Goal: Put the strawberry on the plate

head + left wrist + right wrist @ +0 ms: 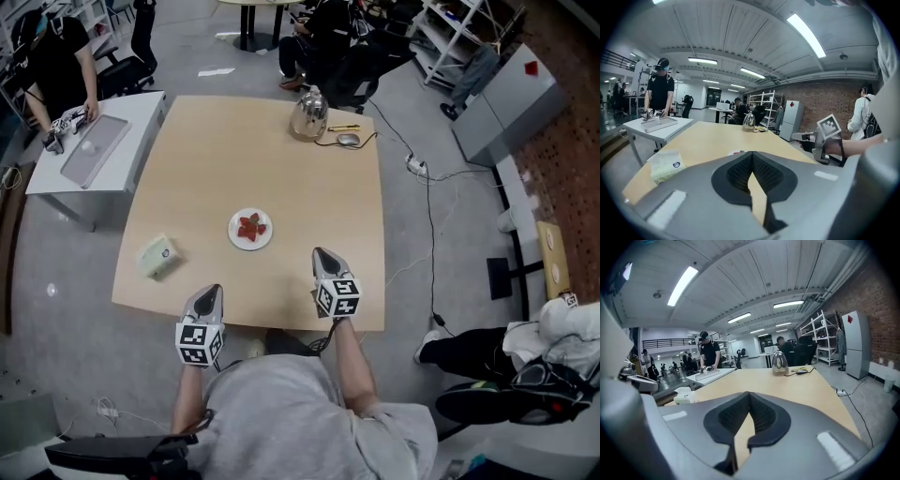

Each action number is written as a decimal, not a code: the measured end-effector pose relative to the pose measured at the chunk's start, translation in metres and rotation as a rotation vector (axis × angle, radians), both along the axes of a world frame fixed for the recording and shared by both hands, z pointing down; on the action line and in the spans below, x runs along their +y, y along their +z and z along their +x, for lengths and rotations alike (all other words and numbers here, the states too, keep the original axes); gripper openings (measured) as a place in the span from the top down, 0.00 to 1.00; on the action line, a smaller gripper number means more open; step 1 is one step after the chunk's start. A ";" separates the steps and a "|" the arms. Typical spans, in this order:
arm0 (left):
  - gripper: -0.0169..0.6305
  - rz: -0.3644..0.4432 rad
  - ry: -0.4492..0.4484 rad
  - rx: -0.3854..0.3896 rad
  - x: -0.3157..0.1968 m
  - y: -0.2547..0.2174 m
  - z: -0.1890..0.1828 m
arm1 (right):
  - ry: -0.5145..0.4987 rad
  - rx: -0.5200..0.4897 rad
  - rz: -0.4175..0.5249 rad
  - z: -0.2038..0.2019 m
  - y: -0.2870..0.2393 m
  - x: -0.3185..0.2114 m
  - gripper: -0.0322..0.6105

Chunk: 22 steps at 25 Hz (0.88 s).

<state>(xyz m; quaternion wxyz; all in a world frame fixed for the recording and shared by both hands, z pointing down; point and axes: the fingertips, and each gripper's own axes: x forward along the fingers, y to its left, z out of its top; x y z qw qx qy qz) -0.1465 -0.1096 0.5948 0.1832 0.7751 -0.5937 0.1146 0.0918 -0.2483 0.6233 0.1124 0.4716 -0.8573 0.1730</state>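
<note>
A small white plate (265, 243) sits near the middle of the wooden table, and a red strawberry (249, 227) lies on it. My left gripper (213, 292) hovers at the table's near edge, left of and nearer than the plate. My right gripper (321, 253) is over the table, right of the plate. In the left gripper view the left gripper (752, 154) has its jaws touching at the tips with nothing between them. In the right gripper view the right gripper (749, 394) is likewise shut and empty. A sliver of the plate (735, 152) shows just beyond the left jaws.
A pale green tissue pack (158, 256) lies at the table's left edge. At the far side stand a metal kettle (308, 116) and a mouse (348, 140) with a cable. A person works at a white side table (141, 117) to the left.
</note>
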 end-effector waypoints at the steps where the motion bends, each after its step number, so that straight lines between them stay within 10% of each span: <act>1: 0.94 0.004 0.010 0.000 -0.001 0.000 0.002 | 0.006 -0.003 0.008 0.001 -0.003 0.004 0.94; 22: 0.94 0.071 0.154 0.001 0.007 -0.017 0.029 | 0.151 0.012 0.130 0.052 -0.044 0.098 0.94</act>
